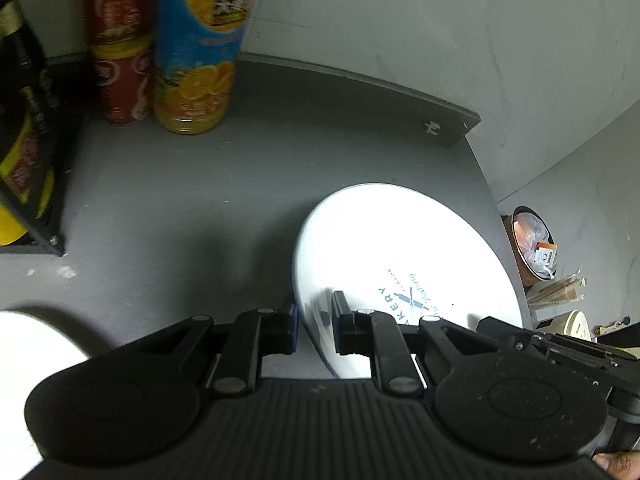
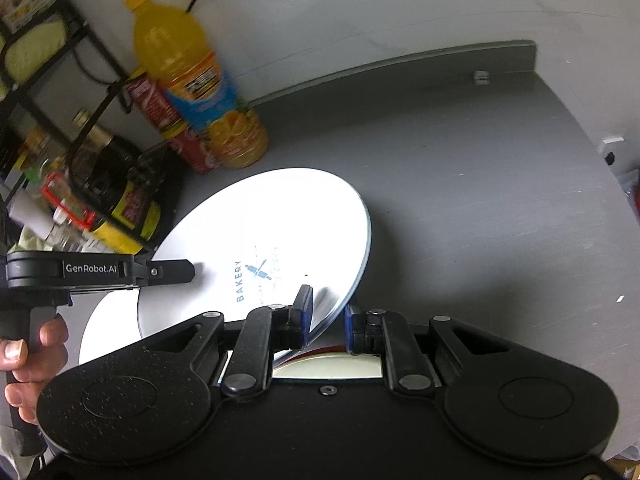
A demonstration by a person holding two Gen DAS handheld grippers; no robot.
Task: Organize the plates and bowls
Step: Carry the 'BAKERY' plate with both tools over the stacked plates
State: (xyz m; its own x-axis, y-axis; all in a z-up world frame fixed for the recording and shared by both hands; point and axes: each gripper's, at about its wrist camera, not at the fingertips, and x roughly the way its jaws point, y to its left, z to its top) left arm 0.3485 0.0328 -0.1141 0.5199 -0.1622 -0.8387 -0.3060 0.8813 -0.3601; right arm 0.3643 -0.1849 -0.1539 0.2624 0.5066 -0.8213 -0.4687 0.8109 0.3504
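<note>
A white plate with a blue BAKERY print (image 1: 404, 256) (image 2: 264, 236) is held tilted above the grey table by both grippers. My left gripper (image 1: 316, 320) is shut on the plate's left rim; it also shows in the right wrist view (image 2: 176, 272). My right gripper (image 2: 326, 320) is shut on the plate's right rim; its body shows in the left wrist view (image 1: 532, 340). A second white plate (image 2: 108, 328) (image 1: 28, 344) lies on the table under the held one. A cream dish with a red rim (image 2: 324, 364) lies below my right gripper.
An orange juice bottle (image 1: 200, 48) (image 2: 192, 80) and red cans (image 1: 120, 60) (image 2: 176, 128) stand by the wall. A black wire rack (image 1: 32, 160) (image 2: 80, 152) with bottles stands at the left. A bin (image 1: 532, 244) sits beyond the table's (image 1: 180, 200) right edge.
</note>
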